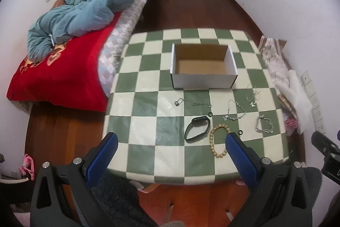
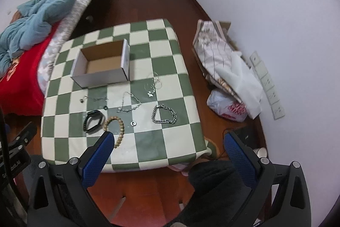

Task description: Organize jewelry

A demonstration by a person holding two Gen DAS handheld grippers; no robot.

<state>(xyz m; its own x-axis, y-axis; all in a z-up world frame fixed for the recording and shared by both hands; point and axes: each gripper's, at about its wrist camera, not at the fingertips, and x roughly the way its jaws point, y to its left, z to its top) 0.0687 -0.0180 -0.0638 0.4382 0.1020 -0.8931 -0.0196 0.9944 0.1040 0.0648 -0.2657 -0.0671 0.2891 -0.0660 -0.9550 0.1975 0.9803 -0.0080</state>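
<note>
Both tongs gaping and empty, left tongs [image 1: 171, 143], right tongs [image 2: 167, 142], plastic bag [image 2: 228, 104] only in right view

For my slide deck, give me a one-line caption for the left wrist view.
Open left gripper hovers over a checkered table with scattered jewelry and an empty cardboard box.

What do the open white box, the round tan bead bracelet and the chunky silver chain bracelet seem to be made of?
Open white box: likely cardboard, with a brown matte inside and thin folded walls.
Round tan bead bracelet: probably wood, its beads dull and pale brown.
Chunky silver chain bracelet: apparently metal, with shiny grey links.
</note>
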